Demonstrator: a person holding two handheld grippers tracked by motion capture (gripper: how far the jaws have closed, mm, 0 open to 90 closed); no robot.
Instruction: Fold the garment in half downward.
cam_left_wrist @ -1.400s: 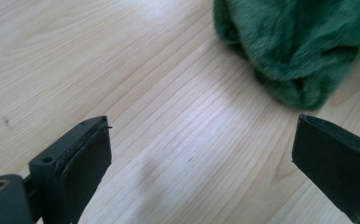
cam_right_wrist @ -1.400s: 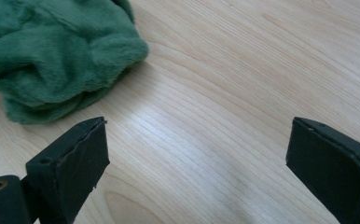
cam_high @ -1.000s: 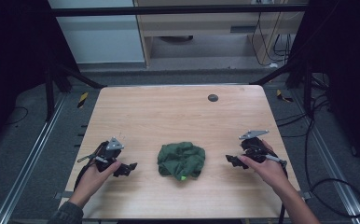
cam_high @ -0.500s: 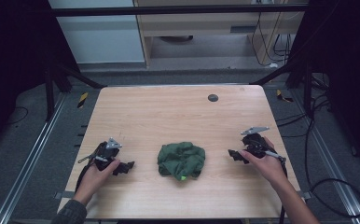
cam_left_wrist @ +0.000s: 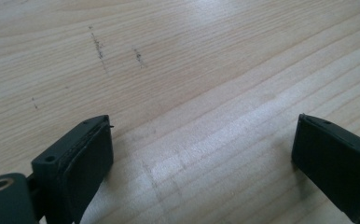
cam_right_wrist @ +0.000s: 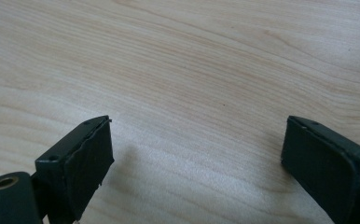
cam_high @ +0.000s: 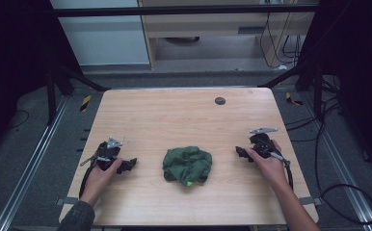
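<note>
At the left of the surface (cam_high: 174, 110), the left hand-held gripper (cam_high: 126, 165) is held low over bare wood, its jaws spread wide and nothing caught between them. In the middle, a crumpled green cloth (cam_high: 187, 165) is seen lying in a heap near the front edge, apart from both tools. At the right, the right hand-held gripper (cam_high: 241, 152) is likewise held with its jaws spread and empty, pointed inward toward the heap. The reach looks to be the step in hand; it is best done with both tools brought in low, and opposite edges of the fabric picked rather than the bunched centre.
</note>
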